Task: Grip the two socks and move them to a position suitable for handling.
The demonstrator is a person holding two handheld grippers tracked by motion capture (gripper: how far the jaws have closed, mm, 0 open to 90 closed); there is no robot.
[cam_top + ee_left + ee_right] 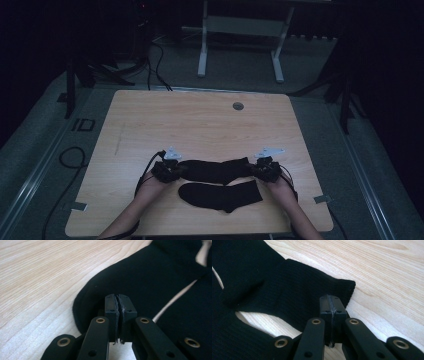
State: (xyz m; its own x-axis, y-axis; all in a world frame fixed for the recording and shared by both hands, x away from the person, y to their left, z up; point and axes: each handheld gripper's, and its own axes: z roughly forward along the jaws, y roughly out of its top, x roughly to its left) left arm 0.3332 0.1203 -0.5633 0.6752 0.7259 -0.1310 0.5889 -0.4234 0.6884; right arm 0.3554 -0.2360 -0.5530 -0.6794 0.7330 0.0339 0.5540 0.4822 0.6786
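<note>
In a dim room, pale wood-grain tabletop (200, 125) with rounded corners, two black knit socks, far sock (217, 170) stretched between left gripper (172, 170) and right gripper (262, 169), both jaws closed, near sock (220, 196) lying flat.

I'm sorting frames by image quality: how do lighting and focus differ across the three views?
High view: dim and underexposed, room beyond the table nearly black, both black socks lose detail. Left gripper view: bright, wood grain sharp, far sock soft. Right gripper view: bright, sock ribbing crisp, no glare.
</note>
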